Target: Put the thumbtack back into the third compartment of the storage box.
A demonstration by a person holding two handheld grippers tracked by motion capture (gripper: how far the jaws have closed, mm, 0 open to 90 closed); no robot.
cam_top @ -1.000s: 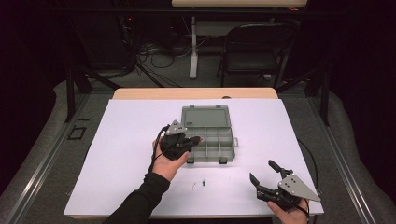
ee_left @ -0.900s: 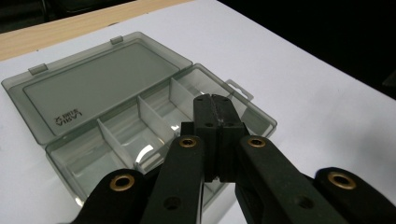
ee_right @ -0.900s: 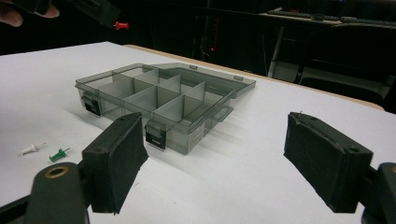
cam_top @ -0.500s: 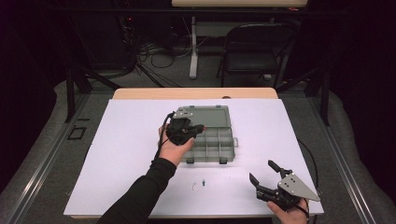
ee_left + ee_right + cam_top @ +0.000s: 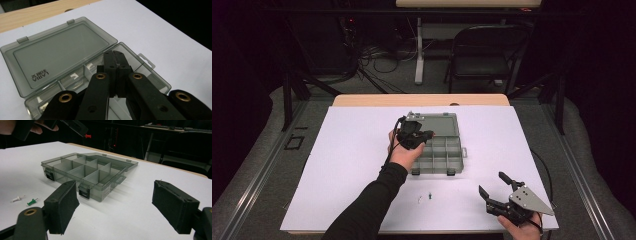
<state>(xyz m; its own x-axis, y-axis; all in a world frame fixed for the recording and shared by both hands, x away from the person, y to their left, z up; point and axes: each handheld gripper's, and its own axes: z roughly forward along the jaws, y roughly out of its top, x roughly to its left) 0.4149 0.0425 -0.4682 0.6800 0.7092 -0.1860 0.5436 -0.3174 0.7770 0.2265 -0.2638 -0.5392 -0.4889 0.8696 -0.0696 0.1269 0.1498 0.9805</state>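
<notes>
Since the earlier frames the left gripper (image 5: 428,134) has travelled from the near left corner of the open grey box (image 5: 447,150) to above its rear compartments, and the right gripper (image 5: 496,189) has stayed near the table's front right edge; the box lies mid-sheet on the white paper (image 5: 342,165), lid flat behind it, the lid's label reading LARIA upside down in the left gripper view; left jaws are closed on a red pushpin (image 5: 87,136) above the box; right jaws stand wide apart, empty; white pushpin (image 5: 419,199) and green pushpin (image 5: 430,195) lie in front of the box
</notes>
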